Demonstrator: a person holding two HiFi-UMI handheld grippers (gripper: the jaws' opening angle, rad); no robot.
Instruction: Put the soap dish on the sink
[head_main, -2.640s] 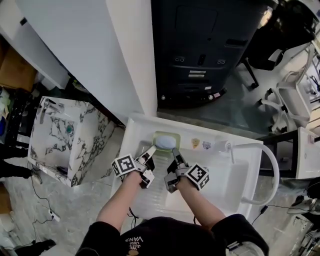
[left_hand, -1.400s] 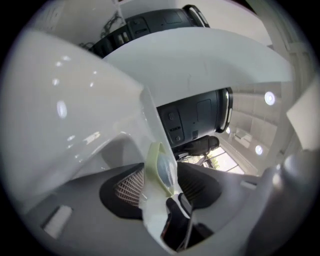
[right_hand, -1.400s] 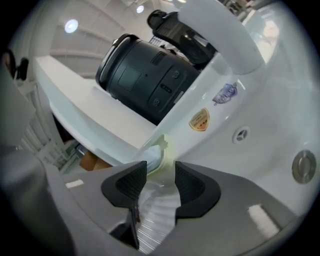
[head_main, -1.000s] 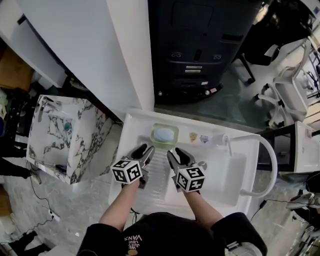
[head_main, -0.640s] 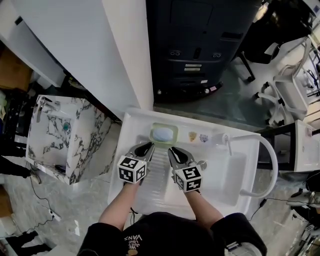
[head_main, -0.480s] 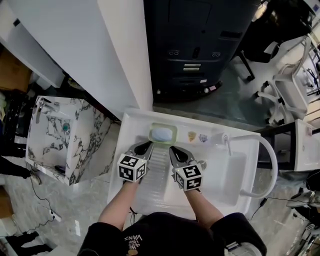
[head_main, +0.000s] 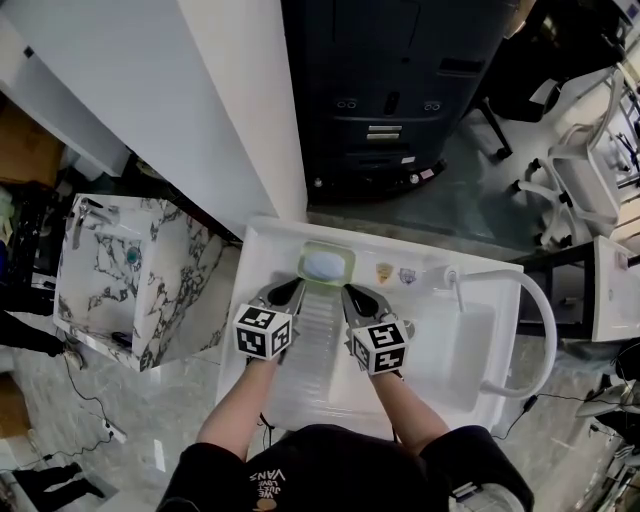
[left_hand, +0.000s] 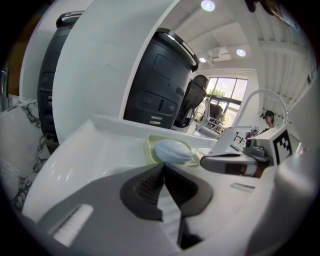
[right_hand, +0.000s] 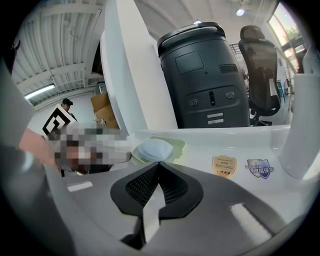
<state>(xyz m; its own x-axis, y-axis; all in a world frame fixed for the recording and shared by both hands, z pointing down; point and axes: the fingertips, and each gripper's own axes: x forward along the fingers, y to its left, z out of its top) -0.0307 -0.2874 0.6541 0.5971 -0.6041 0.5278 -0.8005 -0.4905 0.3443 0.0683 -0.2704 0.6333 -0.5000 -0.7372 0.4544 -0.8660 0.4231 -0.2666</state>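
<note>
A pale green soap dish (head_main: 343, 254) with a light blue soap bar (head_main: 324, 265) rests on the back ledge of the white sink (head_main: 262, 250). In the left gripper view the soap dish (left_hand: 150, 146) lies just beyond the tips, and in the right gripper view the soap dish (right_hand: 176, 144) lies ahead and slightly left. My left gripper (head_main: 287, 292) and right gripper (head_main: 354, 296) hover side by side over the basin, a little short of the dish. Both have just closed and are shut with nothing between the jaws. Neither touches the dish.
A faucet (head_main: 452, 284) and a white hose loop (head_main: 546, 325) stand at the sink's right. Two stickers (head_main: 396, 273) mark the ledge beside the dish. A marble-patterned cabinet (head_main: 130, 270) sits to the left. A white pillar (head_main: 220, 110) and a dark machine (head_main: 400, 90) rise behind.
Both grippers have drawn back a little from the dish and their jaws have gone from wide open to shut, empty. The dish stays on the ledge.
</note>
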